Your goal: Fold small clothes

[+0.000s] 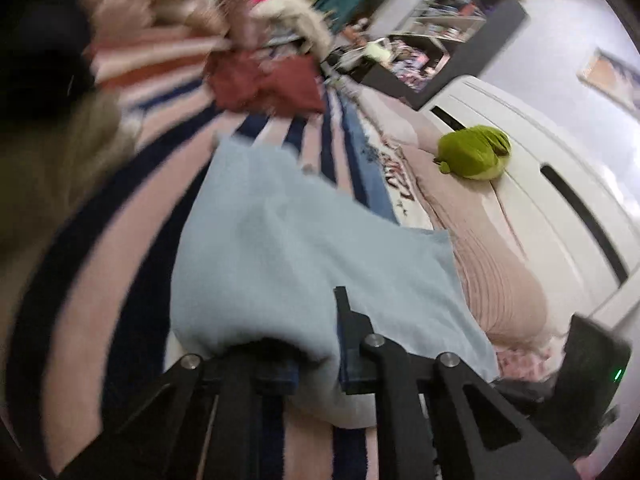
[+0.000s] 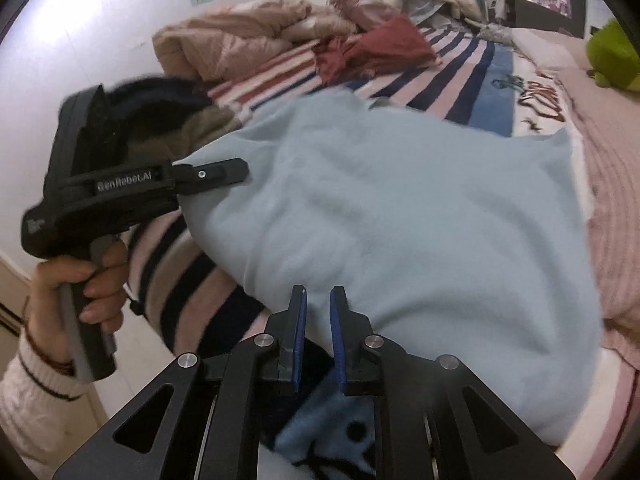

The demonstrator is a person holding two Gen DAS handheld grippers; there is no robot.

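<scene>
A light blue garment (image 1: 288, 248) lies spread over the striped bed cover (image 1: 120, 264). My left gripper (image 1: 316, 344) is shut on its near edge, and the cloth drapes over the left finger. In the right wrist view the same blue garment (image 2: 420, 220) fills the middle. My right gripper (image 2: 318, 320) is shut on its near edge, a thin fold of cloth between the blue pads (image 2: 337, 340). The left gripper (image 2: 216, 174) shows there at the left, held by a hand, its fingers at the garment's left edge.
A dark red garment (image 2: 376, 50) and a crumpled beige blanket (image 2: 240, 36) lie further up the bed. A green plush toy (image 1: 476, 152) sits by the white headboard (image 1: 560, 184). A pink quilt (image 1: 500, 280) lies at the right. Shelves (image 1: 452, 28) stand behind.
</scene>
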